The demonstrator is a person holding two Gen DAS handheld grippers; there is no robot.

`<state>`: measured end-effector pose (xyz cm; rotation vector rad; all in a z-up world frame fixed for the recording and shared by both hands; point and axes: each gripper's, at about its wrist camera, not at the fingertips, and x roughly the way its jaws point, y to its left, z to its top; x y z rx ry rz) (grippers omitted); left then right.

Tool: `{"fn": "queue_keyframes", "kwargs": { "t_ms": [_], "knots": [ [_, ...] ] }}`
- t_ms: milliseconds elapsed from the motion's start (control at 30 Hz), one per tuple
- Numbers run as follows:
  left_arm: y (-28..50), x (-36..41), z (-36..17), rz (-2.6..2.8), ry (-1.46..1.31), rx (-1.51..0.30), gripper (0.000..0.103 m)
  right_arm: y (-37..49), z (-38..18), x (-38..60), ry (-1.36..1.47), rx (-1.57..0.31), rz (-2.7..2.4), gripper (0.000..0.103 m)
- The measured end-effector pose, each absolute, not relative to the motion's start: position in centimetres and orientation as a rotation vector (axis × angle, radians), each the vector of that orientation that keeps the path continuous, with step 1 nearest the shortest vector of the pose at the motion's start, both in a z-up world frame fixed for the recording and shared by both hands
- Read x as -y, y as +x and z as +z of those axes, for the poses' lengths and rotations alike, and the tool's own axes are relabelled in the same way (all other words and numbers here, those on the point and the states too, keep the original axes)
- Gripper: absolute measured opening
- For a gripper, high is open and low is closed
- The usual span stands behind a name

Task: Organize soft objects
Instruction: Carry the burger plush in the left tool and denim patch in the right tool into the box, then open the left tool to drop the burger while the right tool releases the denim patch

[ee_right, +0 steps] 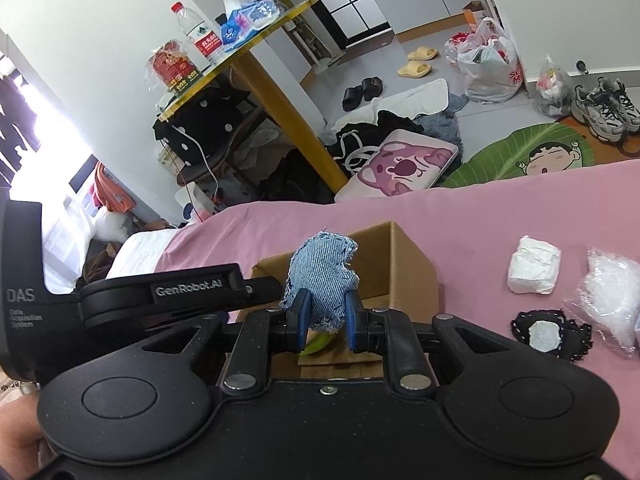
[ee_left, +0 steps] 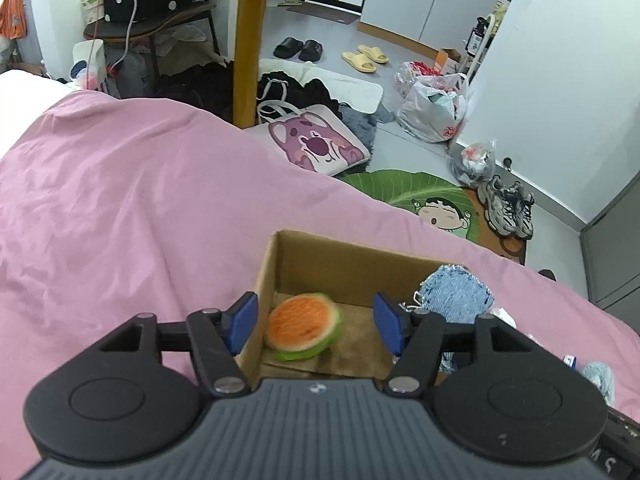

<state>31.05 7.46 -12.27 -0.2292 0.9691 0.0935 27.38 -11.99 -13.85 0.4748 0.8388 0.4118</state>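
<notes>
A brown cardboard box (ee_left: 352, 264) stands open on the pink bedcover (ee_left: 120, 200). Inside it a blurred orange-and-green watermelon-slice toy (ee_left: 304, 326) lies on the box floor, below my left gripper (ee_left: 316, 322). That gripper hangs open over the box's near-left corner with nothing between its blue pads. My right gripper (ee_right: 327, 322) is shut on a blue denim scrap (ee_right: 322, 276) and holds it above the same box (ee_right: 404, 264). The denim scrap (ee_left: 456, 294) also shows at the box's right edge. A green sliver of the toy (ee_right: 318, 345) peeks out under the right fingers.
On the bedcover right of the box lie a white wad (ee_right: 534, 266), a black patch with a white centre (ee_right: 550, 334) and a clear plastic bag (ee_right: 612, 298). The left gripper's body (ee_right: 160, 292) reaches in from the left. Beyond the bed's edge the floor holds bags, shoes and a green mat (ee_left: 420, 196).
</notes>
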Motion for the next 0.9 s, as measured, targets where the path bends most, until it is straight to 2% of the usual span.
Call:
{"fn": "queue_keyframes", "kwargs": {
  "t_ms": [167,300,433,600,667,800,900],
  "knots": [
    [30.6,-8.5,-11.9,0.119,-0.241,-0.967,0.064,27.7,-14.0,11.2,0.466,-0.844,0.414,0.019],
    [30.1,-9.0,-11.4,0.135,-0.241,-0.971,0.065,27.7,-13.9,11.0,0.435,-0.865,0.381,0.031],
    [29.4,-9.2,-10.9,0.143,-0.246,-0.971,0.078,26.8,-13.2,11.6,0.427,-0.862,0.392,0.038],
    [28.3,-9.1,-9.9,0.156,-0.231,-0.969,0.082,25.7,-12.1,12.4,0.375,-0.866,0.399,0.043],
    [27.7,-8.9,-9.6,0.158,-0.225,-0.964,0.089,25.3,-11.8,12.6,0.356,-0.869,0.399,0.044],
    [26.8,-8.5,-8.7,0.157,-0.214,-0.952,0.092,24.5,-11.1,13.3,0.333,-0.87,0.391,0.05],
    [26.0,-8.0,-8.2,0.151,-0.207,-0.945,0.099,23.8,-10.7,14.1,0.326,-0.857,0.386,0.056]
  ]
}}
